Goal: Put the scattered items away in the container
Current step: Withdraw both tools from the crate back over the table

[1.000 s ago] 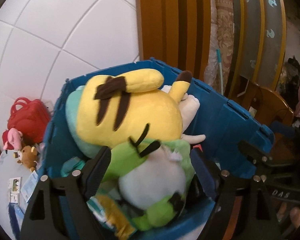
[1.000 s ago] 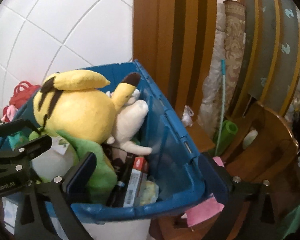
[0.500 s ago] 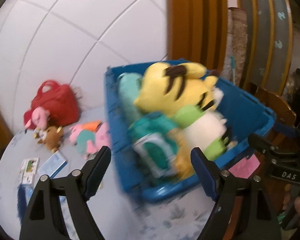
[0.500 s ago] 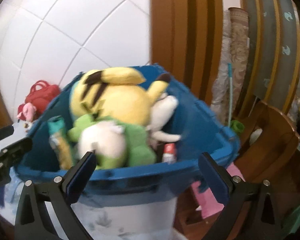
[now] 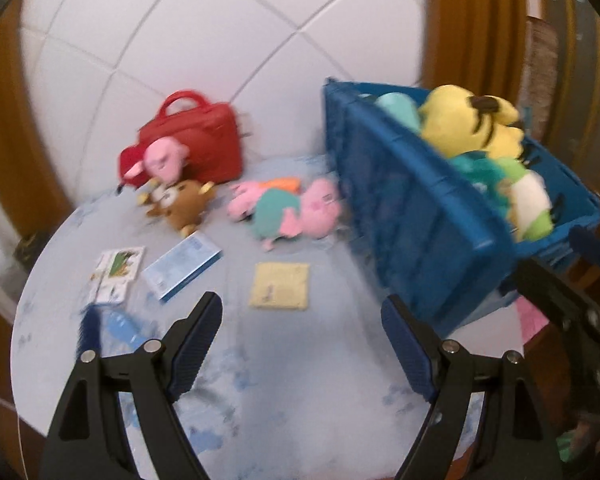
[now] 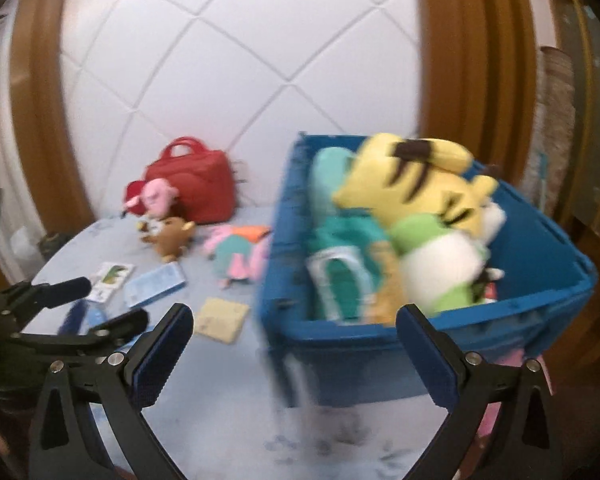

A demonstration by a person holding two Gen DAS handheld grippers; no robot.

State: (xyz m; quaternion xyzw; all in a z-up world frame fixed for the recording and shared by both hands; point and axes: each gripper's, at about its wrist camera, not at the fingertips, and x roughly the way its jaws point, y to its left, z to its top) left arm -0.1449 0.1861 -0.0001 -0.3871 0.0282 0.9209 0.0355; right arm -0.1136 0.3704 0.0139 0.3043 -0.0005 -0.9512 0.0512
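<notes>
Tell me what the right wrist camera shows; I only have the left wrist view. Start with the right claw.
Observer: The right claw is open, with nothing between its fingers.
Operator: Report the inside of the blue bin.
Observer: A teal-and-white packet stands by the near wall, to the left of the green-and-white plush.
Operator: Check behind the yellow plush.
Observer: A white plush sits against its right side, though it is blurred.
</notes>
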